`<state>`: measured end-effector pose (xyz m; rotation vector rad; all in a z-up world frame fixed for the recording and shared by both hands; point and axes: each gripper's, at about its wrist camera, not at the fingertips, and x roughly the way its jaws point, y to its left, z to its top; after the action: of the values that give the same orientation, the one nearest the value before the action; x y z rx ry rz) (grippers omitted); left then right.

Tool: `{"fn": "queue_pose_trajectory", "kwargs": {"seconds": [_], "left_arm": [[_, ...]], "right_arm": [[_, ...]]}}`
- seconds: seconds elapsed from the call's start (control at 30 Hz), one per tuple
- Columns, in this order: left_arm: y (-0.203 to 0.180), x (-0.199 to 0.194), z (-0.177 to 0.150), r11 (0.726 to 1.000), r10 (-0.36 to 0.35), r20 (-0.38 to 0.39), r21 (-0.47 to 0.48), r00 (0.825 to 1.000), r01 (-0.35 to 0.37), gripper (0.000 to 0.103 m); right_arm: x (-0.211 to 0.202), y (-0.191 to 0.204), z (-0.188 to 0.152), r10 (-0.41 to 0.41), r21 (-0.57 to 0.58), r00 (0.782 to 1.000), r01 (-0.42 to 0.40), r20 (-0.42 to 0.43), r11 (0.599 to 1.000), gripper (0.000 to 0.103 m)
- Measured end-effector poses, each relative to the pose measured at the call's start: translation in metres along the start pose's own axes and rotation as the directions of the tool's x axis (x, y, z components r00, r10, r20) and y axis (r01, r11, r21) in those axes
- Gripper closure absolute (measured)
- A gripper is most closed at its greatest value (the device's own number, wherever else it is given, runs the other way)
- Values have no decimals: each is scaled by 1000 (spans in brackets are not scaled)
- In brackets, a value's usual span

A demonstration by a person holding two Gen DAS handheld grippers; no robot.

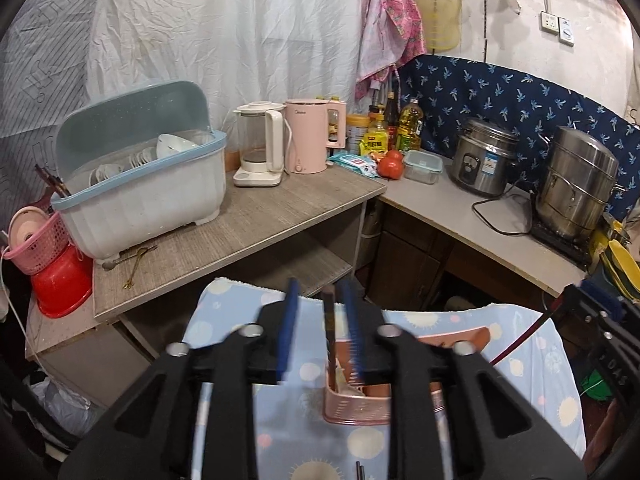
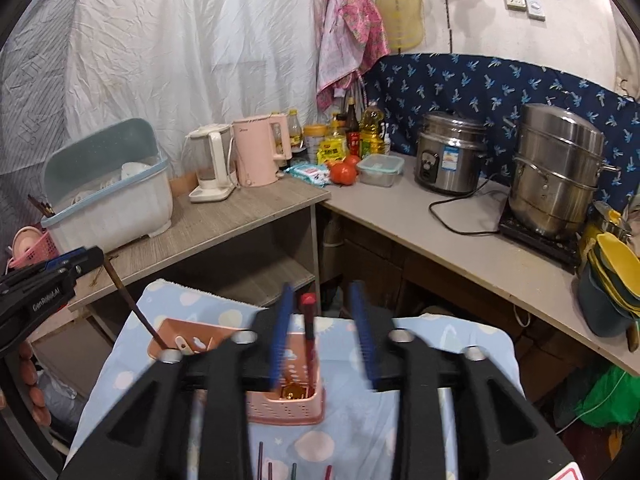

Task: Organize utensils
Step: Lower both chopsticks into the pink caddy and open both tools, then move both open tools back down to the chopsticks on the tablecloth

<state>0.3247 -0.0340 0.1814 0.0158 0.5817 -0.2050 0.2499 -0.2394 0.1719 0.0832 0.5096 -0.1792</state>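
A pink perforated utensil holder stands on a light-blue patterned cloth. My left gripper is open, with a dark brown chopstick upright between its blue pads, standing in the holder near the right pad. My right gripper is open too, and a red-topped chopstick stands between its pads in the holder. The right wrist view shows the left gripper at the brown chopstick's top. Several loose chopsticks lie on the cloth at the bottom edge.
Beyond the cloth is a wooden counter with a blue-lidded dish box, two kettles, bottles, a rice cooker and a steel steamer pot. A red basin sits at the left. Fingers of a hand show.
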Motion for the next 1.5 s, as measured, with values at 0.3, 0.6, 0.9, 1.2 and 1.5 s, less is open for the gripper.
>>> {"fn": "queue_pose_trajectory", "kwargs": {"seconds": [0.3, 0.6, 0.9, 1.2, 1.5], "left_arm": [[14, -23, -30, 1000, 23, -18, -13, 1000, -23, 61], [14, -53, -73, 999, 37, -54, 6, 998, -37, 61], [5, -83, -125, 1000, 25, -97, 12, 995, -24, 61], [-3, -98, -200, 1000, 0, -203, 2, 979, 0, 61], [-1, -96, -265, 1000, -3, -314, 5, 950, 5, 61]], "right_arm": [[-36, -1, -26, 4, -21, 1000, -4, 3, 1000, 53], [-70, 2, -75, 22, -16, 999, -22, -50, 1000, 53], [-104, 3, -139, -4, -51, 994, -2, -112, 999, 53], [-114, -6, -212, -8, -36, 966, -2, -259, 999, 53], [-109, -7, -273, -3, -13, 930, -2, -368, 1000, 53]]}}
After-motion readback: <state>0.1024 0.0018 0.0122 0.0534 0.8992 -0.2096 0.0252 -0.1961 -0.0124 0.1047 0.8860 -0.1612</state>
